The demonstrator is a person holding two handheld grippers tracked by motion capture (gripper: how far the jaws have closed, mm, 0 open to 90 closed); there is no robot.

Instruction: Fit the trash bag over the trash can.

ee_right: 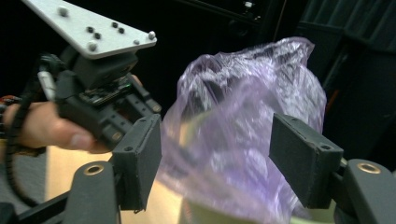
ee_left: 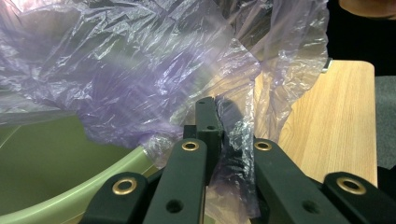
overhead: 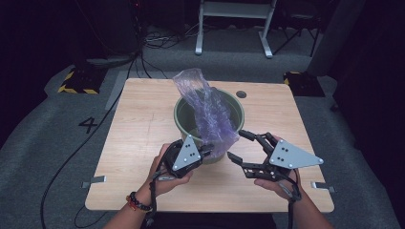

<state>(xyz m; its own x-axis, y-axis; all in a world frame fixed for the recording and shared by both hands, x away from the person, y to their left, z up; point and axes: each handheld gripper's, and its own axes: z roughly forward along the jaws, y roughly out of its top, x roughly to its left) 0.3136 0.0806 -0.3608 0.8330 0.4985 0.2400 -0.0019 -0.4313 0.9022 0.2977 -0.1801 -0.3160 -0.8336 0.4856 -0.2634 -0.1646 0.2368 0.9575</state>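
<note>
Now my left gripper (overhead: 206, 151) is pinched tight on the purple bag (overhead: 207, 112), at the near rim of the green bucket (overhead: 184, 121). That bucket stands in the middle of the table (overhead: 138, 143), a bit nearer the far edge. Most of the bag sticks up out of it and hangs over its near rim. My right gripper (overhead: 237, 144) is just beside the bag, with its jaws wide apart and nothing in them. On the floor by the table's left edge I can read a "4" (overhead: 88, 125).
</note>
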